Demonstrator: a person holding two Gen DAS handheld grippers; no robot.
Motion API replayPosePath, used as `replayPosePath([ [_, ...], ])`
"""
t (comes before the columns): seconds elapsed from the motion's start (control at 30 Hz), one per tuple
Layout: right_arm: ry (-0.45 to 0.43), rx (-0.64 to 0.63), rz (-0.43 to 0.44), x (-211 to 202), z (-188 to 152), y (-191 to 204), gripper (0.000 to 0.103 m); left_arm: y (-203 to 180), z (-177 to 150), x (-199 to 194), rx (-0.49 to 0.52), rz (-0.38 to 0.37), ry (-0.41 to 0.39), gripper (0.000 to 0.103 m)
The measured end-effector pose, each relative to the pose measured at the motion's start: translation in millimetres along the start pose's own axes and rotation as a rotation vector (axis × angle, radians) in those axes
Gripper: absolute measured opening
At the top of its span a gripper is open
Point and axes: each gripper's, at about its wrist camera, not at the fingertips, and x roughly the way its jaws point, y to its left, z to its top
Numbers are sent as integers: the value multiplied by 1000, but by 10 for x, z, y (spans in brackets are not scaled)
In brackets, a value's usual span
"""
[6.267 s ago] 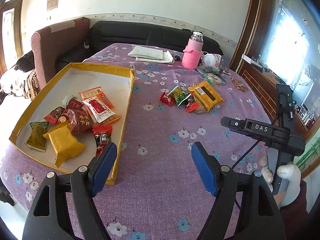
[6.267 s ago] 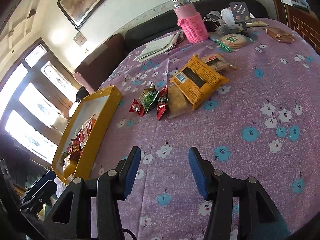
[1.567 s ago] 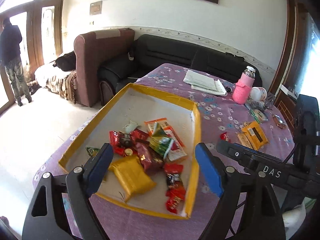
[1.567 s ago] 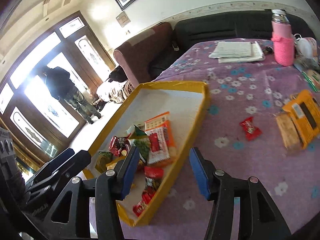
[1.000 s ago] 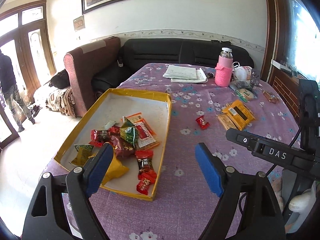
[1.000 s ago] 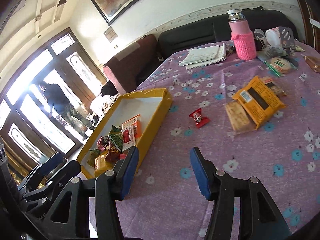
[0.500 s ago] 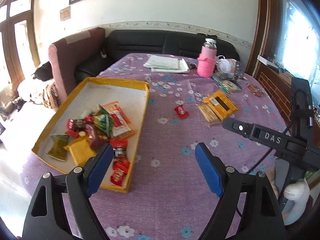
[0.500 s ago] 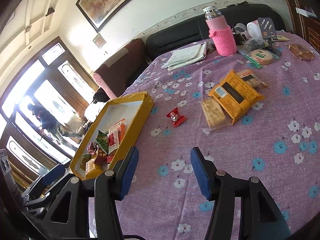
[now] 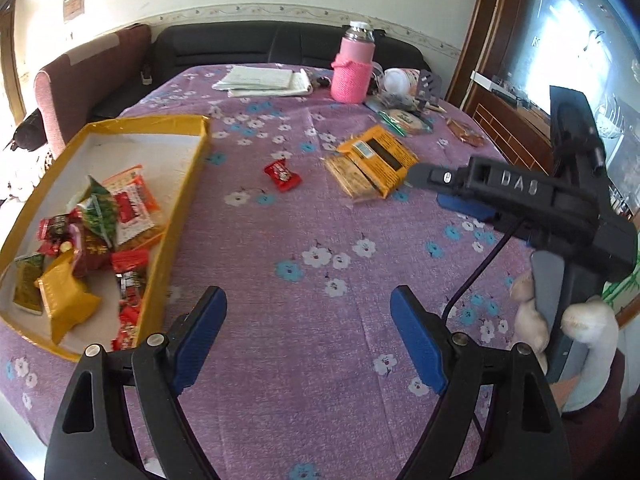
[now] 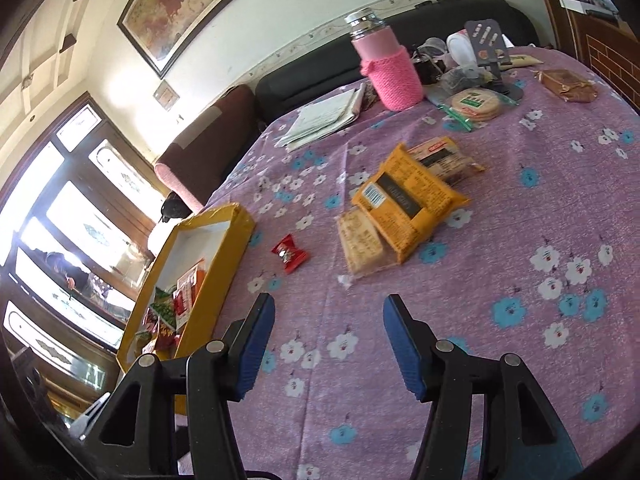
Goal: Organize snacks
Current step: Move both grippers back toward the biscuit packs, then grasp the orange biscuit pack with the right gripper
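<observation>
tray, snack packets inside

White raised letters "DAS" stand on the black plastic body of the right gripper. Print on the orange-yellow foil snack packet is too small to read.

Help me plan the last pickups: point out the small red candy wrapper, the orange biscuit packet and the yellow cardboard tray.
small red candy wrapper [image 9: 281,175], left wrist view, wrapper's middle.
orange biscuit packet [image 10: 408,199], right wrist view, dark label.
yellow cardboard tray [image 9: 188,186], left wrist view, right wall.
</observation>
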Motion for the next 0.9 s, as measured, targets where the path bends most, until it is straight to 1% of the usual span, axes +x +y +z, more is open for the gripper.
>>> replayPosePath([
  [0.13,-39,-2,-33,-88,114,-119,59,-31,-20,179,-7,-13,10,84],
  [0.2,-52,7,-45,-117,166,-194,59,-30,-31,294,-15,-16,29,84],
  [0.33,-62,38,-72,-109,255,-346,59,-45,-34,454,-14,-12,40,84],
  [0.5,-70,65,-90,-65,317,-461,59,-53,-51,608,-14,-23,68,84],
  [0.67,-76,85,-94,-47,352,-496,59,-12,-70,701,-36,-39,93,84],
  [0.77,-79,72,-110,-47,362,-500,59,9,-72,724,-51,-53,103,84],
  [0.9,-61,74,-128,38,412,-529,59,20,-82,726,-58,-60,98,84],
])
